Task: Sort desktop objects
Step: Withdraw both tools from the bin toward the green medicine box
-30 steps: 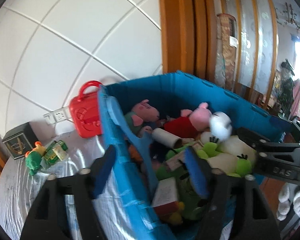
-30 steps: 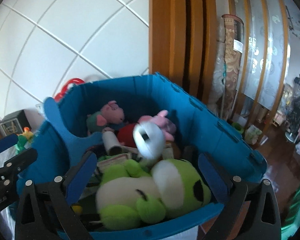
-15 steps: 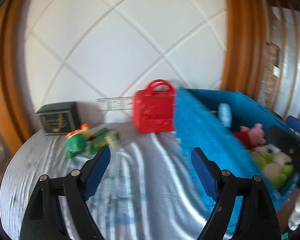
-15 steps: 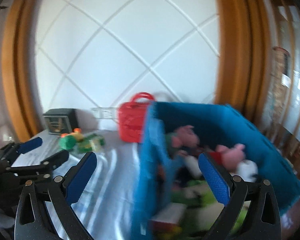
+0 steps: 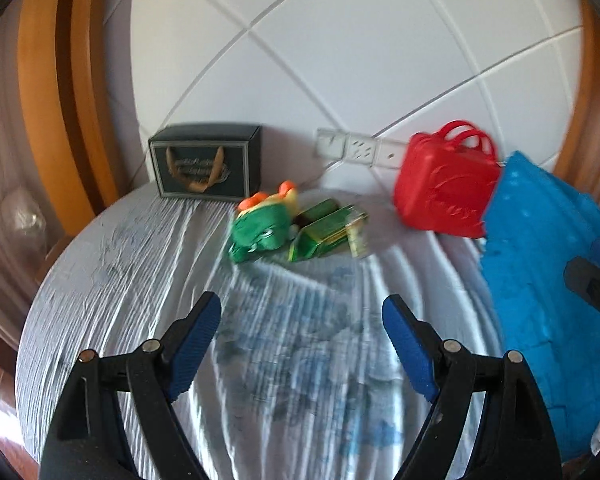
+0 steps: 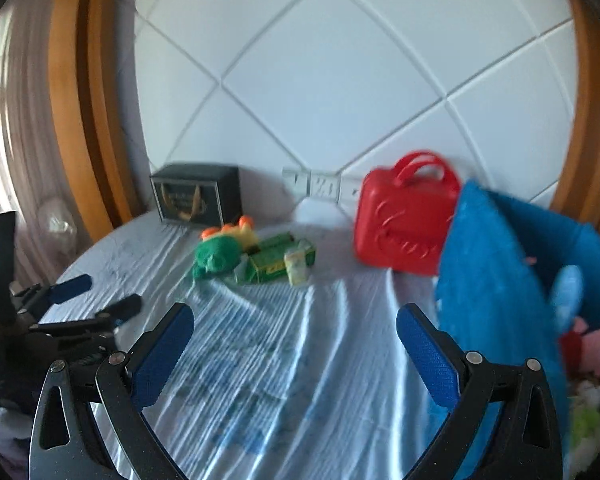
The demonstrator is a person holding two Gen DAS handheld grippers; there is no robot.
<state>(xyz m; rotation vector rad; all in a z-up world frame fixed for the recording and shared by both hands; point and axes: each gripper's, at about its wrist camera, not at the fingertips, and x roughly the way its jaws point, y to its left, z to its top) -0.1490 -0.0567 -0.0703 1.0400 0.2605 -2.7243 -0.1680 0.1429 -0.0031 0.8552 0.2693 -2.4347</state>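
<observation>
Jaws of both grippers (image 5: 302, 312) (image 6: 296, 322) apart, empty; toys ahead

Green plush toy (image 5: 260, 226) touches green cartons (image 5: 326, 230) (both blurred), near blue bin (image 5: 540, 248).

Cloth-covered table (image 5: 112, 280) with toys (image 5: 260, 226)

The round table (image 5: 112, 280) is covered with a wrinkled, shiny cloth. The red handbag (image 5: 444, 188) looks like smooth glossy plastic with a raised pattern. The green toy (image 5: 260, 228) seems soft plush. The dark box (image 5: 206, 164) is matt cardboard. The blue bin (image 5: 540, 264) has a dull, dotted wall. The frame (image 6: 84, 92) behind is polished wood.
</observation>
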